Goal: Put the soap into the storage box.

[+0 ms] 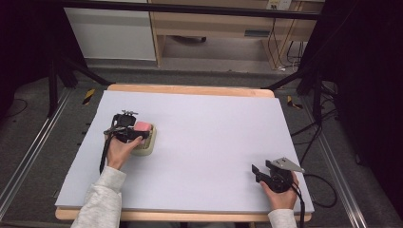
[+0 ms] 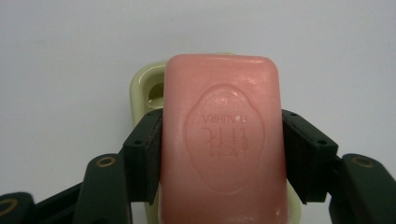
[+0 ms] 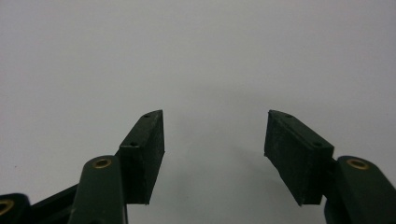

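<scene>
gripping the pink soap bar (image 2: 223, 140) by its long sides, left gripper (image 2: 223, 156) is clamped on it over the pale green soap dish (image 2: 145, 88), near the left of the white table (image 1: 214, 133). right gripper (image 3: 214, 158) rests idle with its jaws apart, holding nothing, near the table's right front. keep the squeeze even and the bar level; soap probably slips. can't tell if the bar touches the dish; most of the dish is hidden, and the embossed lettering is unreadable.
</scene>
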`<state>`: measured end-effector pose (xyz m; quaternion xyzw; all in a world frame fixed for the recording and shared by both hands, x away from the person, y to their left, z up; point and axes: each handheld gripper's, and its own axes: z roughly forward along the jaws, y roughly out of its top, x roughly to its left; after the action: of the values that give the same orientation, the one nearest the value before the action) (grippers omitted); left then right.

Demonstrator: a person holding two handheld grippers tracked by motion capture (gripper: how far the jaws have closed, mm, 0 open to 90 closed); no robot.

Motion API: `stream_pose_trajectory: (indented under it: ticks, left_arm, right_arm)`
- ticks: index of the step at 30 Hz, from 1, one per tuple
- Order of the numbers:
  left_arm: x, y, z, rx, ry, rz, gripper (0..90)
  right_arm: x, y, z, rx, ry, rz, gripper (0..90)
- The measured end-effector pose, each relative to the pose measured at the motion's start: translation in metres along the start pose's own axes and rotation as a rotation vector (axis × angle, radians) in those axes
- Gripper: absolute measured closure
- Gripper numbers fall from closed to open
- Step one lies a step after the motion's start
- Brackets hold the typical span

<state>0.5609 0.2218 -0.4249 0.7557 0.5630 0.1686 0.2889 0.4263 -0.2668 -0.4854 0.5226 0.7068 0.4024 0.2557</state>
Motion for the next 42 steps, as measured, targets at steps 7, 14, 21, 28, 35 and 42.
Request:
stream_pose_trajectory:
  ticks: [7,14,21,28,35,42]
  left_arm:
    - [-0.002,-0.002,0.005,0.016,0.008,0.006,37.2]
    - [-0.001,-0.004,0.009,0.031,0.013,0.000,37.2]
    - [-0.001,-0.006,0.013,0.041,0.019,0.003,37.3]
    - [-0.002,-0.007,0.016,0.045,0.021,0.003,37.2]
    - [-0.002,-0.008,0.018,0.046,0.029,-0.003,37.2]
    - [-0.002,-0.008,0.018,0.046,0.028,-0.003,37.1]
  right_arm:
    - [0.000,0.000,0.000,0.003,0.000,-0.002,38.1]
    - [0.000,0.000,0.000,0.003,0.001,-0.003,38.2]
    - [0.000,0.000,0.000,0.004,0.000,-0.002,38.4]
    - [0.000,0.000,0.001,0.004,0.001,-0.003,38.7]
    - [0.000,0.000,0.001,0.005,0.001,-0.003,38.7]
    - [0.000,0.000,0.000,0.004,0.002,-0.004,38.6]
